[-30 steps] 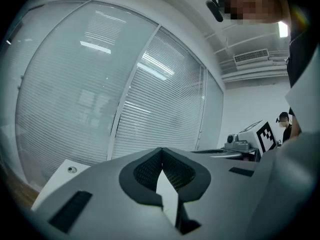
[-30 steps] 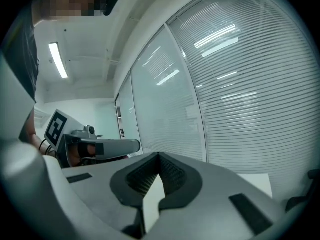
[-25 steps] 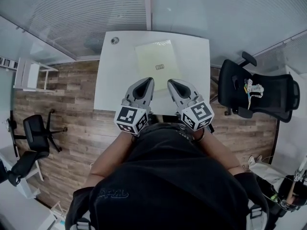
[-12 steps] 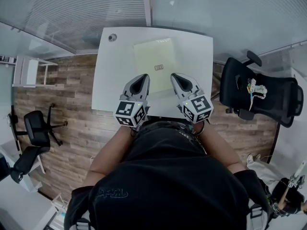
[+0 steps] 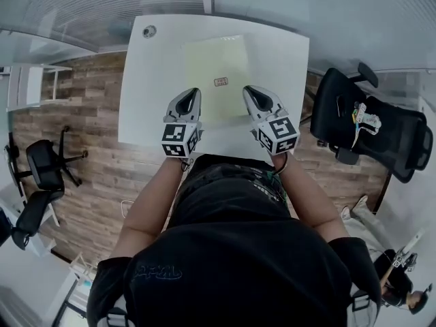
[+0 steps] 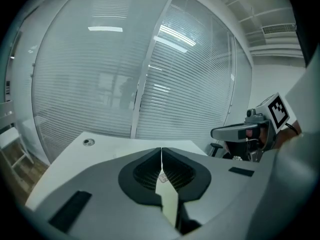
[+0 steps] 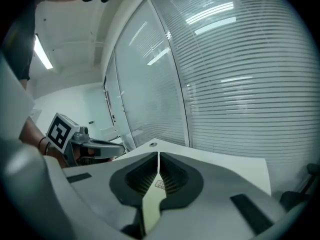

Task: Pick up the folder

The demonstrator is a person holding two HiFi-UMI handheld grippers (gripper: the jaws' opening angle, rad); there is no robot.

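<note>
A pale yellow-green folder (image 5: pixel 216 73) lies flat on the white table (image 5: pixel 146 94), with a small label near its middle. My left gripper (image 5: pixel 193 92) hovers over the folder's near left edge and is shut, with nothing between its jaws. The right gripper (image 5: pixel 248 90) is over the near right edge, also shut and empty. In the left gripper view the closed jaws (image 6: pixel 161 152) point across the table, and a strip of folder (image 6: pixel 169 199) shows below them. The right gripper view shows the same: closed jaws (image 7: pixel 158 155) above the folder (image 7: pixel 151 201).
A round cable grommet (image 5: pixel 149 30) sits in the table's far left corner. Behind the table stands a glass wall with blinds (image 5: pixel 102 2). A black office chair (image 5: pixel 375 131) is at the right, and more chairs (image 5: pixel 42 172) are on the wooden floor at the left.
Both grippers have sunk toward the table and moved forward, from the table's near edge to over the folder's near side corners. Both jaws stayed shut.
</note>
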